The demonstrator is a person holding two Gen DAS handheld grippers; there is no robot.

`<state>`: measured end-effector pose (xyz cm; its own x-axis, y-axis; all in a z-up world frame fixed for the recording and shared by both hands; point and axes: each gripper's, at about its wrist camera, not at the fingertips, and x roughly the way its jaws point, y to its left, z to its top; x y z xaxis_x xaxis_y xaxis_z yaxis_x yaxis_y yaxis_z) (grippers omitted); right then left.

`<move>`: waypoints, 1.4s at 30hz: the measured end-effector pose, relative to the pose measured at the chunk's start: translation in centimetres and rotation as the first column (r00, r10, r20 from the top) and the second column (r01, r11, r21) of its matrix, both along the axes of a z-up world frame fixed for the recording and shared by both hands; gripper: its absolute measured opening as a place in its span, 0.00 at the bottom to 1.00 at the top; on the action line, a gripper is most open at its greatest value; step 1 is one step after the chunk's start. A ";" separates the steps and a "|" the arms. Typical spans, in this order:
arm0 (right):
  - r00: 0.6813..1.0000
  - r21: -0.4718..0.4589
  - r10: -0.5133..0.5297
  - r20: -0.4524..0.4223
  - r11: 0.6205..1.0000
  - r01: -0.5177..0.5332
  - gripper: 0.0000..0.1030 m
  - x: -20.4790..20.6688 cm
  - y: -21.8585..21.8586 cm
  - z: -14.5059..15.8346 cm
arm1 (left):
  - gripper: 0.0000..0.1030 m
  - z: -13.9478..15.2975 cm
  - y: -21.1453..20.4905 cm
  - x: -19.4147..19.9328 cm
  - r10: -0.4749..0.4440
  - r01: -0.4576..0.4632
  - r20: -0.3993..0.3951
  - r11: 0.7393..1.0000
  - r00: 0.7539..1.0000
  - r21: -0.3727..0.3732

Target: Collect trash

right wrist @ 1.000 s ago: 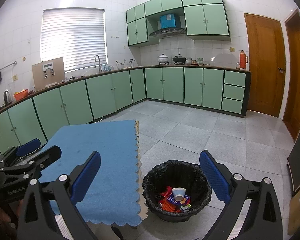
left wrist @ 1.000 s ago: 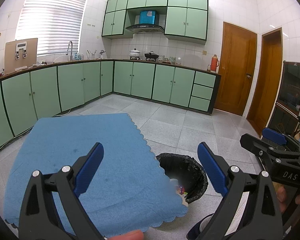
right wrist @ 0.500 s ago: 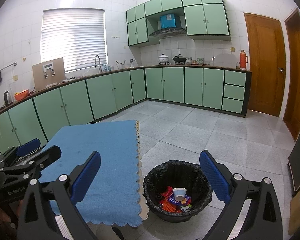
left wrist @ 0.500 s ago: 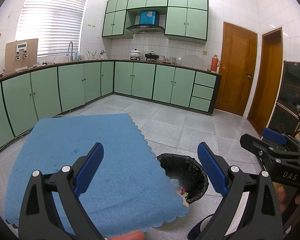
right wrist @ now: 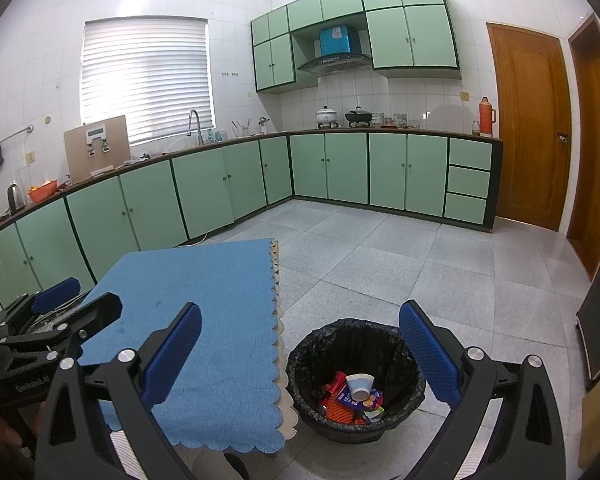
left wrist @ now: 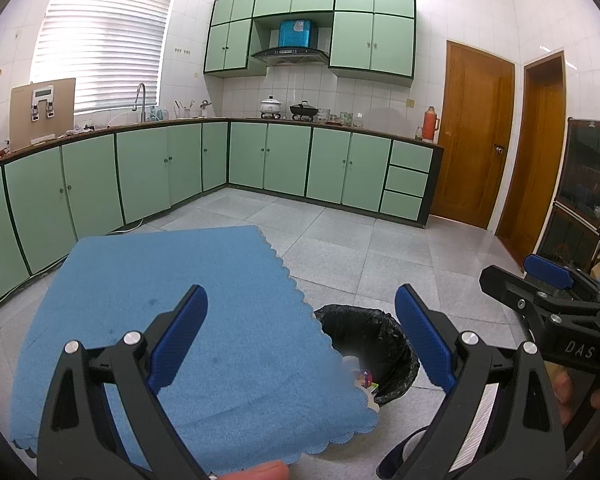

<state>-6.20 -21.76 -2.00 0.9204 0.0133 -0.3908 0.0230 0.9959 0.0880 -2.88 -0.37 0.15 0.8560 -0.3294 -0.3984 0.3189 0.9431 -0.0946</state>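
Your left gripper (left wrist: pixel 300 336) hovers over the blue cloth (left wrist: pixel 188 320) on the worktop with its fingers (left wrist: pixel 178 336) spread wide and nothing between them. No loose trash shows on the cloth in either view, so by the look of it the collecting is done or close to it.

The trash (right wrist: pixel 354 396), a small white cup and some red and purple wrappers, lies inside the black-lined bin (right wrist: pixel 356 376) on the floor, just beside the cloth's scalloped edge. Your right gripper (right wrist: pixel 300 354) hangs above the bin, fingers likewise wide apart and empty.

What could go wrong: the two grippers are near each other, so a careless swing could knock them together. A low pass along the edge could snag the scallops and drag the cloth off. A dip toward the bin could catch the loose liner and tip it.

The cloth is flat and faintly spotted. Around you is a pale-tiled kitchen: green cabinets (right wrist: pixel 204 188), a blinded window, and wooden doors (right wrist: pixel 528 128) on the right.
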 end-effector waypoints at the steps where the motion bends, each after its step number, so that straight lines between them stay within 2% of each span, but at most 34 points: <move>1: 1.000 0.001 0.001 -0.001 1.000 -0.001 0.94 0.0 -0.1 0.0 | 0.89 0.0 0.1 0.0 0.000 0.000 0.000 1.000 1.000 0.000; 23: 1.000 0.005 0.000 -0.005 1.000 0.000 0.94 0.1 0.1 0.1 | 0.89 0.0 0.2 0.0 0.000 0.000 -0.002 1.000 1.000 0.002; 42: 1.000 0.013 -0.004 -0.015 1.000 0.004 0.94 -0.2 0.9 -0.4 | 0.89 -1.5 0.4 0.2 0.006 -0.006 -0.018 1.000 1.000 0.010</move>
